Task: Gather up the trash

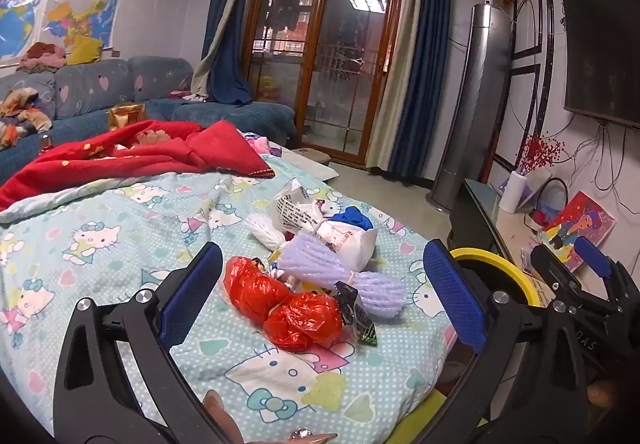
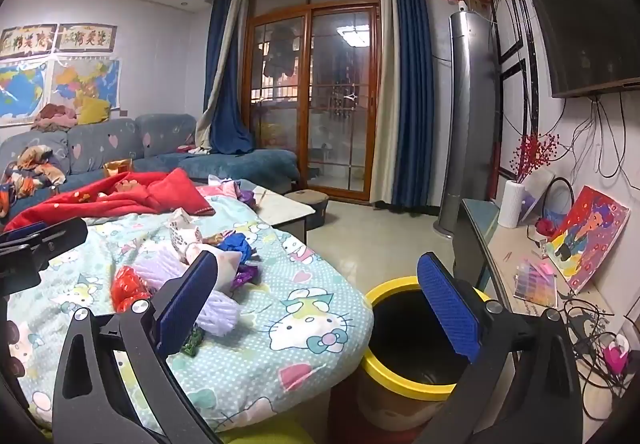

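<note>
A pile of trash lies on the Hello Kitty quilt (image 1: 100, 240): a crumpled red plastic bag (image 1: 280, 304), purple foam nets (image 1: 320, 264), a white printed bag (image 1: 320, 220), a blue scrap (image 1: 354, 216) and a dark wrapper (image 1: 356, 312). My left gripper (image 1: 324, 296) is open and empty, its fingers on either side of the red bag, just short of it. A yellow-rimmed bin (image 2: 400, 344) stands on the floor beside the bed. My right gripper (image 2: 320, 308) is open and empty over the bed edge, beside the bin. The pile also shows in the right wrist view (image 2: 160, 268).
A red blanket (image 1: 140, 156) lies at the far side of the bed. A blue sofa (image 1: 120, 92) stands behind. A side cabinet (image 2: 532, 264) with a painting, a vase and cables runs along the right wall. A low table (image 2: 284, 210) and a tower air conditioner (image 2: 472, 116) stand beyond.
</note>
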`<state>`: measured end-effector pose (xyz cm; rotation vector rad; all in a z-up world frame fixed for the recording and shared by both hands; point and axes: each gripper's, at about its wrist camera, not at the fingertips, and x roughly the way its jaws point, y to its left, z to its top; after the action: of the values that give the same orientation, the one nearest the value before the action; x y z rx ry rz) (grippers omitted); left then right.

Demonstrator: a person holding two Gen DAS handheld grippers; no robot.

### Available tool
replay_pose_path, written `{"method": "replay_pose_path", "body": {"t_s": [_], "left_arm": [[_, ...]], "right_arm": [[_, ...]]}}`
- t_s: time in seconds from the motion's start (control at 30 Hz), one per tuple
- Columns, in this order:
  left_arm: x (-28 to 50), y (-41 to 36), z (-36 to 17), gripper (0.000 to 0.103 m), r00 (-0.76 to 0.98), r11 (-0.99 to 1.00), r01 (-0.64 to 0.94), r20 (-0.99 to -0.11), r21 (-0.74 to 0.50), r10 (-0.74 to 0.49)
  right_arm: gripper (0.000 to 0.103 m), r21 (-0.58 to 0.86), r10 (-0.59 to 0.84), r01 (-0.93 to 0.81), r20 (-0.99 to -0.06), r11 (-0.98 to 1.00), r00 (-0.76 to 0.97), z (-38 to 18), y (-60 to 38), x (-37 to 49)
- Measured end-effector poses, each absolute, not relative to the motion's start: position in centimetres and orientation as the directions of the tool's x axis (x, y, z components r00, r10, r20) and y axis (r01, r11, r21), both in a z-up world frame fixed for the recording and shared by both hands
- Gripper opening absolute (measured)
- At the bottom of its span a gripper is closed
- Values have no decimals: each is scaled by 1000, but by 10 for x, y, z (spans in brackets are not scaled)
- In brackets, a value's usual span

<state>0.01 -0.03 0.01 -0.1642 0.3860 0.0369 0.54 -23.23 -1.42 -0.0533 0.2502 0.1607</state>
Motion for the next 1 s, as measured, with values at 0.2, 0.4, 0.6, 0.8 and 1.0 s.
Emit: {"method": "replay_pose_path", "body": {"t_s": [0.2,0.4,0.6,0.8,1.0], "left_arm": [[0,3,1,92,929,985,-58,-369,-164,-7],[-1,-1,0,92,929,987,-61,-371,-148,2],[0,-4,0,92,928,988,-61,-373,-144,3],[0,-8,0,92,927,988,-58,-375,-144,0],[0,-10,-2,92,927,988,-58,-375,-144,-1]], "right_arm": [[97,-39,155,-173,-281,984,947,-15,-230,7],[97,-44,160,-179,-278,983,947,-17,-228,6],[97,-44,155,-174,-280,984,948,-19,-228,8],[97,-41,153,-171,-281,984,948,-20,-228,9],[97,-39,152,-170,-280,985,948,-19,-229,9]]}}
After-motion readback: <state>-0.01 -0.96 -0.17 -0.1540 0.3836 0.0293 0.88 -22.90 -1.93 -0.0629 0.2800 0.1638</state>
